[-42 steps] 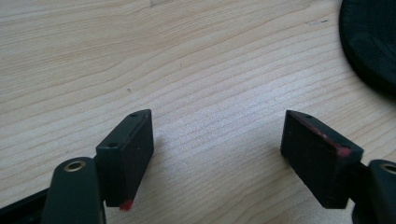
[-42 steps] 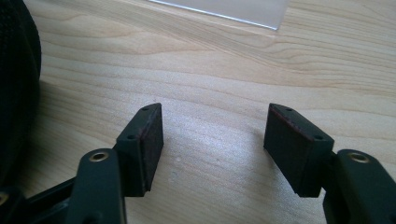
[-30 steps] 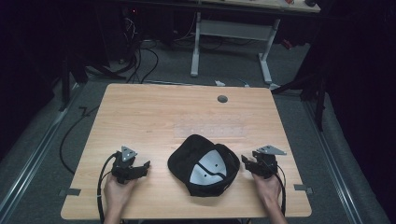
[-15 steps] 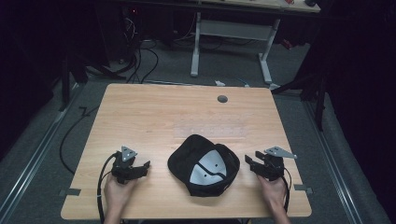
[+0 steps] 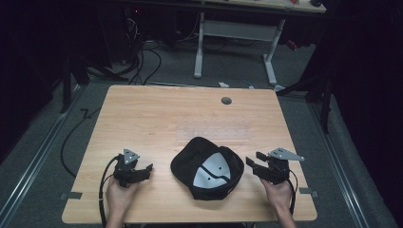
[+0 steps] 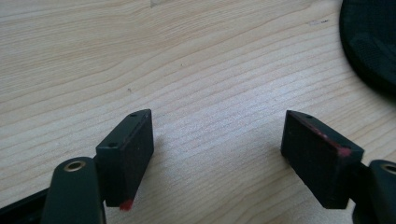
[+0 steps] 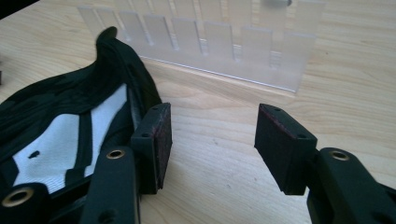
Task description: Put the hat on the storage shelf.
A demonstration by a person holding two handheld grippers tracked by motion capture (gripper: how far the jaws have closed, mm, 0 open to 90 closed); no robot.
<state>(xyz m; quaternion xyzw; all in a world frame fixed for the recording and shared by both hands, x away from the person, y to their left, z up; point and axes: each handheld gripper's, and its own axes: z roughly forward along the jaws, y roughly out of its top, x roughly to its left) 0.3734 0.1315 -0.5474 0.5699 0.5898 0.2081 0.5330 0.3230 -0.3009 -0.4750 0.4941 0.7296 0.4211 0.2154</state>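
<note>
A black cap lies upside down near the table's front middle, its pale lining facing up. My left gripper rests on the wood to the cap's left, pointing at it, open and empty. In the left gripper view its jaws stand wide apart over bare wood, with the cap's edge at the top right. My right gripper sits at the cap's right side, open. In the right gripper view the cap lies just beside the left jaw, with nothing between the pads.
A clear plastic slotted rack lies on the wooden table just behind the cap. A round grommet hole marks the far side. Beyond the table are cables on the floor and a second desk's legs.
The right gripper has shifted slightly right and toward the near edge, and its top plate has turned. The left gripper and the cap have stayed put.
</note>
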